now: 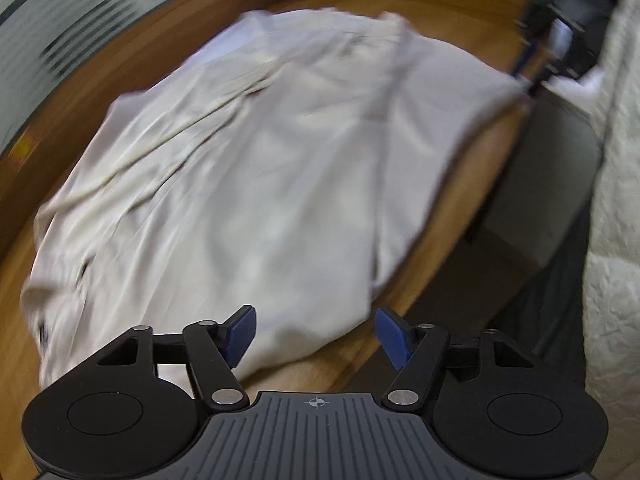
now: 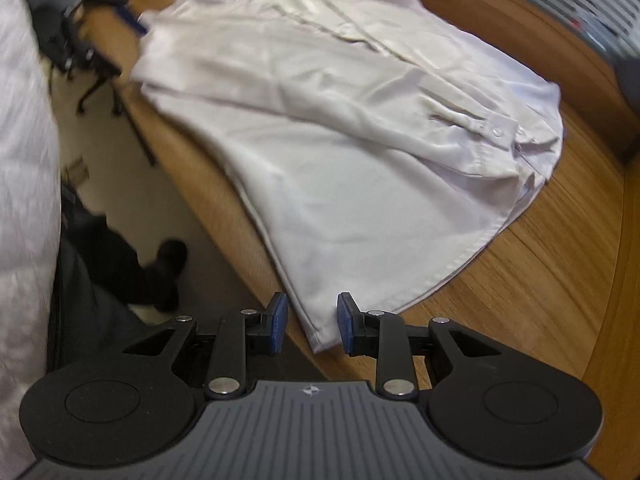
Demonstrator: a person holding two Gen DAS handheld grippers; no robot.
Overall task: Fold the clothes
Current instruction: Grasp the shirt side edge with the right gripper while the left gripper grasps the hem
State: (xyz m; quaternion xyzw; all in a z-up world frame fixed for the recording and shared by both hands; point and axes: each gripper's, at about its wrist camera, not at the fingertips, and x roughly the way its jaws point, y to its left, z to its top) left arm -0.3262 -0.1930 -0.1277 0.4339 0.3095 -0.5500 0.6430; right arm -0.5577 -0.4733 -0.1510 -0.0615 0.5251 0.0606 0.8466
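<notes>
No readable text anywhere in either view; no words, brand names or numbers. The only sign-like thing is a small crosshair mark, a circle with a cross through it, printed on the ribbed grey plate [image 1: 316, 432] at the bottom of the left wrist view; the same kind of mark sits on the ribbed plate [image 2: 310, 420] in the right wrist view. The shirt [image 2: 340, 128] shows no label or print that I can make out; it's too blurry.
</notes>
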